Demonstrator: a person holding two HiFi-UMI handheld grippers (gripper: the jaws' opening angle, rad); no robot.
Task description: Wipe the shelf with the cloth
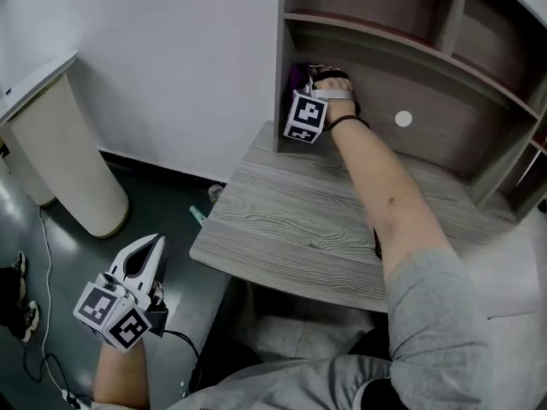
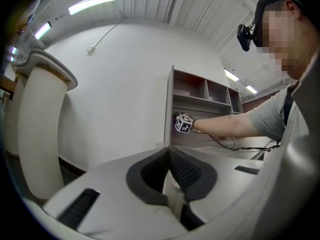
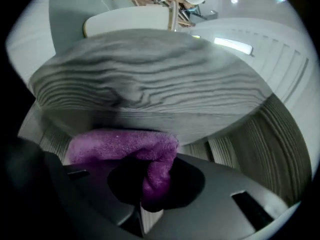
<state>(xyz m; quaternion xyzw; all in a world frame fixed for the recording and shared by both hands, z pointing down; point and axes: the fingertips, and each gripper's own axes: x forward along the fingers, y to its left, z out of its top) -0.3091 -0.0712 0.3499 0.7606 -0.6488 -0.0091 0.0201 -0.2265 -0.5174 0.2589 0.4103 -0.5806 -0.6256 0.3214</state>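
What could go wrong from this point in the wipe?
The right claw pinches only one fold of the purple cloth. The rest bunches to one side, so rubbing may pull it free. The claw sits tight in the left corner of the shelf, so its marker cube could knock the side wall.

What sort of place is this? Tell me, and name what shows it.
Probably an office or lab workroom, though that is a guess: a grey wood-grain desk with a built-in shelf unit stands against a plain white wall, over a dark floor, under ceiling strip lights.
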